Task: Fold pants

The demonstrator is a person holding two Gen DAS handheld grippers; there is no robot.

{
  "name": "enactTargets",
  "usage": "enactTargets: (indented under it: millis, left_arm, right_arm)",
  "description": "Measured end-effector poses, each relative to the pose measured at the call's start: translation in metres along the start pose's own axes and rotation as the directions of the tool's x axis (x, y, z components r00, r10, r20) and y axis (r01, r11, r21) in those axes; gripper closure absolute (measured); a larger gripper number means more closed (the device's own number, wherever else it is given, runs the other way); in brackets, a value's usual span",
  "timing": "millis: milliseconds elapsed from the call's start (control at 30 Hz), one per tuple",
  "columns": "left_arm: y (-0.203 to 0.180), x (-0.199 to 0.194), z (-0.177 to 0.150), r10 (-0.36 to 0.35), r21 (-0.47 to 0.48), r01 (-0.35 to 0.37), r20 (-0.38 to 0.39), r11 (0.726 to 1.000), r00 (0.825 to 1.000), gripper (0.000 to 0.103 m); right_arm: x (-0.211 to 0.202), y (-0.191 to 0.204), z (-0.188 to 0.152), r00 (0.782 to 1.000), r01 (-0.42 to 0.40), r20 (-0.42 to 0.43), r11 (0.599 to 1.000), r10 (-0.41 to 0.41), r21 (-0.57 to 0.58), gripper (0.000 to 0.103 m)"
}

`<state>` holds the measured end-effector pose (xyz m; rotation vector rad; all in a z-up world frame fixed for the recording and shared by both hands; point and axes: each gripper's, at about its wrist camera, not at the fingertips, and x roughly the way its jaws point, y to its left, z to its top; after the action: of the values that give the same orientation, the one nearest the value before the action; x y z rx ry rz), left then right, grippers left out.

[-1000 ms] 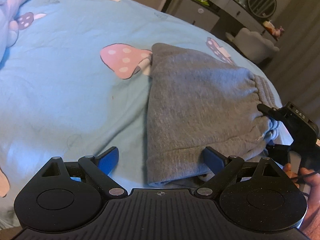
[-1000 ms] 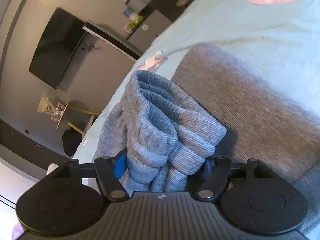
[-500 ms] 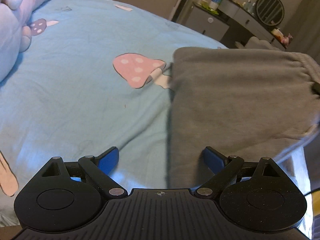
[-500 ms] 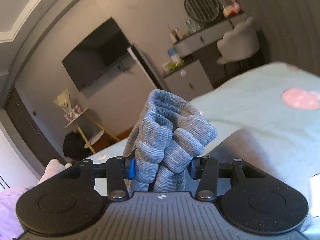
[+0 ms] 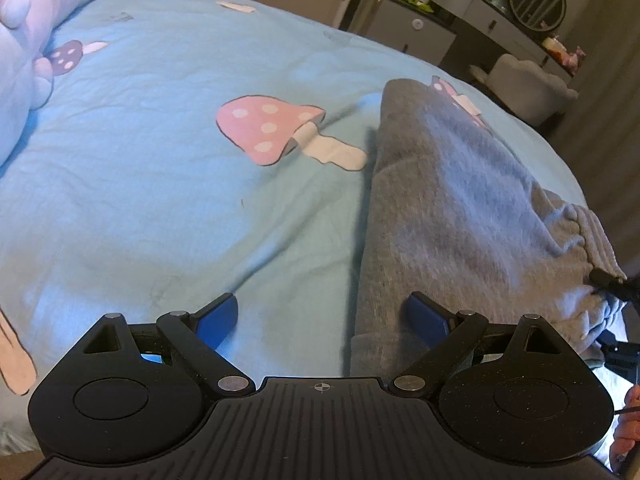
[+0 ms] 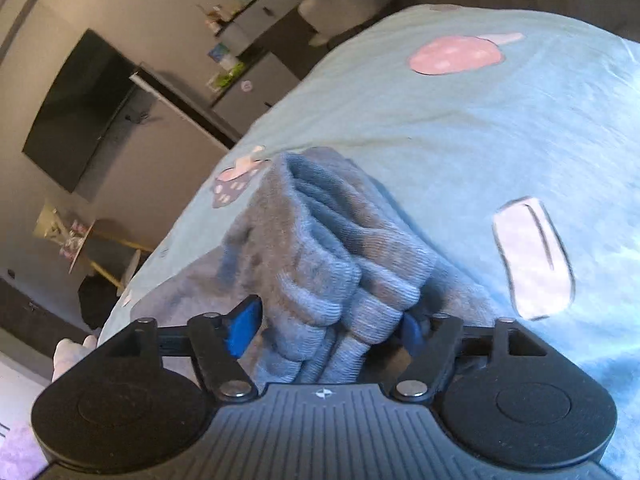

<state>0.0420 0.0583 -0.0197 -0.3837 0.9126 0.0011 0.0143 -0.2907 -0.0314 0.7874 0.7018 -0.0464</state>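
The grey pants (image 5: 460, 208) lie folded on the light blue mushroom-print bedcover (image 5: 160, 184), at the right of the left wrist view. My left gripper (image 5: 324, 320) is open and empty, its right pad (image 5: 424, 316) just over the pants' near hem. In the right wrist view the bunched ribbed ends of the pants (image 6: 332, 264) sit between the jaws of my right gripper (image 6: 328, 328). Those jaws are opening; the left pad (image 6: 244, 328) stands just off the cloth. A black tip of the right gripper (image 5: 608, 282) shows at the pants' right edge.
A pale plush toy (image 5: 24, 40) lies at the bed's far left. Beyond the bed stand a grey dresser (image 5: 420, 28) with a round mirror, a padded chair (image 5: 528, 84) and a wall television (image 6: 80, 108). A person's hand (image 5: 628, 432) is at the lower right.
The pants, lifted and stretched half a second ago, have come down onto the bed. The right gripper tipped down toward the bed and its jaws widened around the ribbed bunch. The left gripper barely moved.
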Motion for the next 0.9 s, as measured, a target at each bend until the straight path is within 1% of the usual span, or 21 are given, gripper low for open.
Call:
enactTargets:
  millis: [100,133,200,300,333,400,467,533,633,700,733,767,800,833,900]
  left_arm:
    - [-0.001,0.0,-0.001,-0.012,-0.029,0.012,0.01,0.999,1.0,0.008]
    - [-0.002,0.0,-0.002,-0.013,-0.041,0.013,0.012,0.999,1.0,0.008]
    - [-0.003,0.002,-0.002,-0.011,-0.054,0.012,0.016,0.998,1.0,0.008]
    - [-0.006,0.005,-0.002,-0.003,-0.059,0.004,0.019,0.998,1.0,0.008]
    - [-0.007,0.006,-0.002,0.0,-0.06,0.001,0.017,0.998,1.0,0.008]
    - [-0.007,0.006,-0.003,0.005,-0.058,-0.004,0.017,0.998,1.0,0.008]
    - [-0.007,0.001,-0.005,-0.031,-0.048,0.032,0.022,0.998,0.999,0.008]
    - [-0.011,-0.003,-0.008,-0.074,-0.004,0.074,0.013,0.997,0.997,0.008]
    - [-0.021,-0.006,-0.013,-0.126,0.073,0.127,-0.025,0.989,0.992,0.008]
    - [-0.028,-0.01,-0.02,-0.173,0.113,0.178,-0.051,0.978,0.984,0.008]
    - [-0.033,-0.01,-0.023,-0.174,0.145,0.181,-0.06,0.973,0.983,0.007]
    - [-0.04,-0.008,-0.025,-0.142,0.184,0.15,-0.056,0.971,0.988,0.007]
    - [-0.048,-0.005,-0.027,-0.086,0.222,0.095,-0.047,0.97,0.995,0.007]
    - [-0.052,0.0,-0.028,-0.06,0.242,0.072,-0.053,0.968,0.997,0.007]
    - [-0.057,0.008,-0.028,-0.036,0.262,0.052,-0.067,0.964,0.997,0.007]
  right_arm:
    - [0.007,0.002,-0.005,1.0,0.009,0.009,1.0,-0.009,-0.003,0.03]
    - [0.009,0.002,-0.008,1.0,0.009,0.012,1.0,-0.009,0.008,0.033]
    - [0.007,0.005,-0.009,0.999,0.027,0.029,1.0,-0.027,0.001,0.045]
    - [0.0,0.02,-0.01,0.996,0.067,0.062,0.994,-0.061,-0.087,0.053]
    - [-0.006,0.027,-0.011,0.995,0.069,0.084,0.99,-0.059,-0.121,0.054]
    - [-0.014,0.035,-0.01,0.993,0.059,0.114,0.987,-0.041,-0.152,0.054]
    - [-0.019,0.038,-0.006,0.992,0.048,0.121,0.987,-0.03,-0.151,0.054]
    - [-0.02,0.036,-0.002,0.994,0.04,0.109,0.99,-0.026,-0.135,0.054]
    - [-0.017,0.031,0.0,0.996,0.046,0.088,0.992,-0.036,-0.116,0.054]
    - [-0.014,0.028,0.0,0.997,0.044,0.075,0.994,-0.037,-0.101,0.054]
    - [-0.013,0.027,0.0,0.997,0.04,0.07,0.995,-0.034,-0.094,0.054]
    - [-0.012,0.026,-0.001,0.997,0.037,0.067,0.995,-0.031,-0.089,0.053]
    - [-0.012,0.025,-0.003,0.997,0.034,0.068,0.996,-0.028,-0.088,0.053]
    - [-0.012,0.025,-0.003,0.998,0.028,0.067,0.996,-0.022,-0.086,0.053]
    - [-0.013,0.027,-0.002,0.998,0.013,0.07,0.997,-0.007,-0.082,0.054]
